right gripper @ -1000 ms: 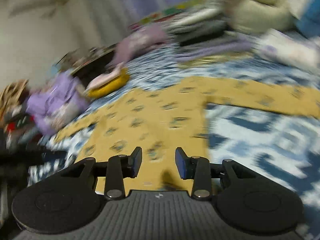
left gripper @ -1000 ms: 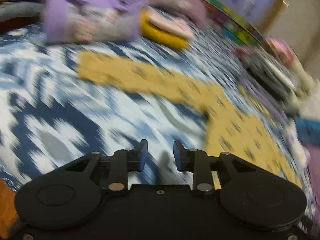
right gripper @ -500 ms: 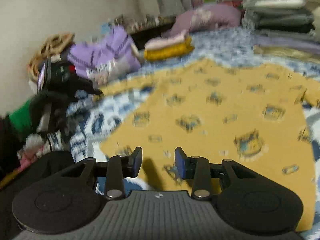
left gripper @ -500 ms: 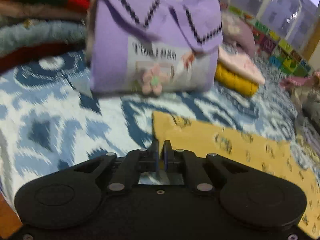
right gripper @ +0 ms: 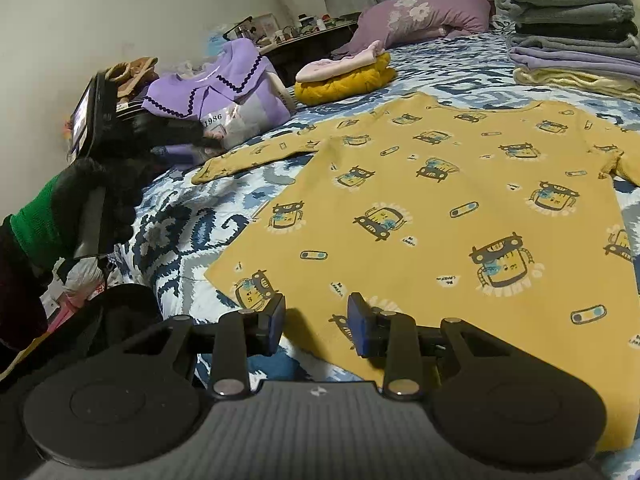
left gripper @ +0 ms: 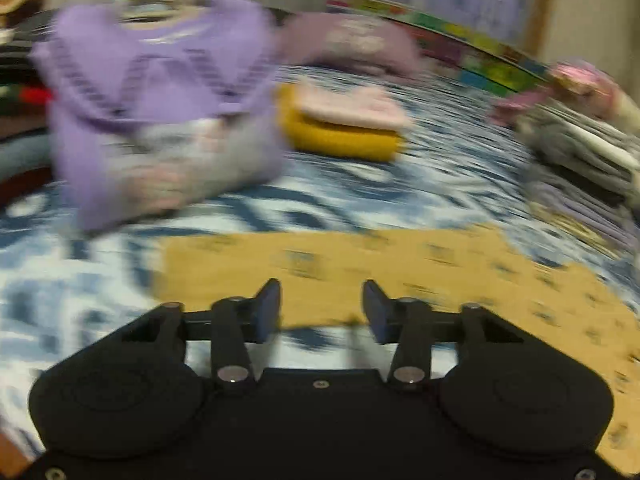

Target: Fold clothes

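Observation:
A yellow long-sleeved shirt [right gripper: 460, 208] printed with cartoon cars lies spread flat on the blue and white bedspread [right gripper: 180, 232]. My right gripper [right gripper: 316, 320] hovers open just above the shirt's near hem, close to its left corner, with nothing between the pads. The left wrist view is blurred by motion. In it my left gripper [left gripper: 320, 312] has its jaws opening over the near edge of the shirt's outstretched sleeve [left gripper: 360, 264], and nothing is pinched between them. In the right wrist view the left gripper [right gripper: 204, 138] reaches toward the sleeve's cuff.
A folded purple top [right gripper: 224, 88] sits beyond the sleeve. A yellow and pink folded pile [right gripper: 344, 76] and a purple pillow [right gripper: 424, 16] lie further back. A tall stack of folded clothes [right gripper: 568, 20] stands at the far right. A green-sleeved hand [right gripper: 36, 220] holds the left gripper.
The left gripper was shut at the sleeve's cuff half a second ago; now it is open and has swung back and to the right. The right gripper came down to the hem and stayed.

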### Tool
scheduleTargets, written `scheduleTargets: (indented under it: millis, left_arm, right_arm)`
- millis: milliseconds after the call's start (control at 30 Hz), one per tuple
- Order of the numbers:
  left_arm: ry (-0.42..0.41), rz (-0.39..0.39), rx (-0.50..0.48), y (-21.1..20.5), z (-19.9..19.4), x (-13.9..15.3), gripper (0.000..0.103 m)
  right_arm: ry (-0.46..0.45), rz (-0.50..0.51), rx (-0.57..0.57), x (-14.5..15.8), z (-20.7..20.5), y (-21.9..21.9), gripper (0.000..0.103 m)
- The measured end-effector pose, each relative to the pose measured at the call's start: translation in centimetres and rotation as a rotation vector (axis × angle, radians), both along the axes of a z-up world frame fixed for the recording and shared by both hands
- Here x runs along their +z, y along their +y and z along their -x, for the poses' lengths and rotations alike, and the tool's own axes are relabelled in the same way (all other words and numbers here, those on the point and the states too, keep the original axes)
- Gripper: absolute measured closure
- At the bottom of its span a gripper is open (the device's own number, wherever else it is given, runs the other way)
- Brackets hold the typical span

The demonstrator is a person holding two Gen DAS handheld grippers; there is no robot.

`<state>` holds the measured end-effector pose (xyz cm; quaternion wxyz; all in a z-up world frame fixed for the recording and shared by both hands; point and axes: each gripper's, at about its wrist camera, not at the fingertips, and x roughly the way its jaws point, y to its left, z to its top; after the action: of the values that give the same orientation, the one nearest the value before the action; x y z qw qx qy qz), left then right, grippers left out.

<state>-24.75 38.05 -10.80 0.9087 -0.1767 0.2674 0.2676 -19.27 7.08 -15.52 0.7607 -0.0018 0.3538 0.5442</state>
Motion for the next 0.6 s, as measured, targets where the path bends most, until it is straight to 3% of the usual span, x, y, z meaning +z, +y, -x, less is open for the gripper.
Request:
scheduleTargets:
  millis: [100, 233, 433, 600]
  left_arm:
    - [-0.014, 0.021, -0.090, -1.9, -2.8, 0.0, 0.067]
    - [-0.005, 0.038, -0.141, -0.7, -7.7, 0.5, 0.067]
    - [0.141, -0.026, -0.268, 3.6, -14.9, -0.4, 0.068]
    - [0.184, -0.016, -0.437, 4.9, -17.6, -1.0, 0.068]
  right_arm:
    - [0.002, -0.004, 0.009, 0.1, 0.1, -0.2, 0.067]
    - [0.025, -0.025, 0.000, 0.2, -0.1, -0.7, 0.068]
    - [0.049, -0.054, -0.013, 0.1, -0.8, -1.3, 0.068]
    - [0.080, -0.070, -0.027, -0.1, -1.8, -1.3, 0.068]
